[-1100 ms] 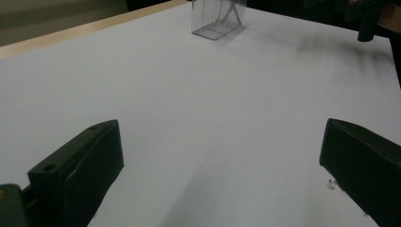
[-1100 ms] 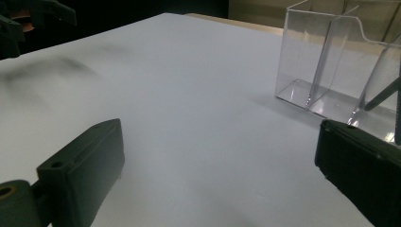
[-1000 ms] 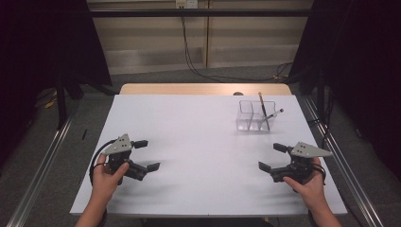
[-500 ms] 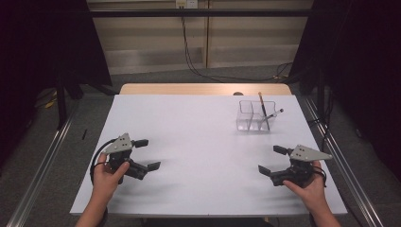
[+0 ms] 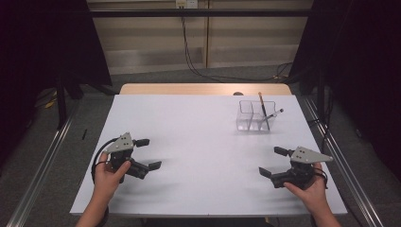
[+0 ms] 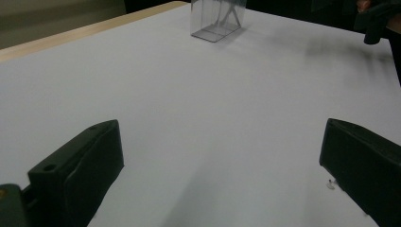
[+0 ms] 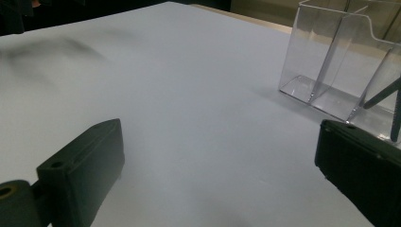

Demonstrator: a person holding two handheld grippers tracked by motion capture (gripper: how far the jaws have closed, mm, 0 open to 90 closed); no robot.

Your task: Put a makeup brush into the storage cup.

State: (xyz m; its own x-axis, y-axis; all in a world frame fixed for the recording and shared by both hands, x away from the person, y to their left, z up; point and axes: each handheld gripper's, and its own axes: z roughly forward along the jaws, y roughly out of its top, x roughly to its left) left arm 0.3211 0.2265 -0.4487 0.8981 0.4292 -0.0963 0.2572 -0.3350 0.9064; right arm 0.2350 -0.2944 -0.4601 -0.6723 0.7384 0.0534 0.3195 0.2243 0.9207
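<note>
A: Done so far?

B: Nothing under way, by the look of it. Left tongs (image 5: pixel 145 154) spread wide, empty, low over the near left of the bench (image 5: pixel 198 142). Right tongs (image 5: pixel 274 161) likewise spread, pinching nothing, near the front right corner.

A: And the thing to be worked on?

B: Clear organizer (image 5: pixel 256 116) standing at the far right of the bench, well apart from both tongs, nearer the right ones. Two pens (image 5: pixel 265 113) leaning in its right-hand compartment; left compartment looks bare. Probably all of the reaching and gripping left to do.

A: Surface? Room?

B: White, smooth, uncluttered, with a wooden strip along the far edge. Metal rails on the floor either side, dark curtains left and right, pale wall panels behind with cables (image 5: pixel 189 56) hanging down.
</note>
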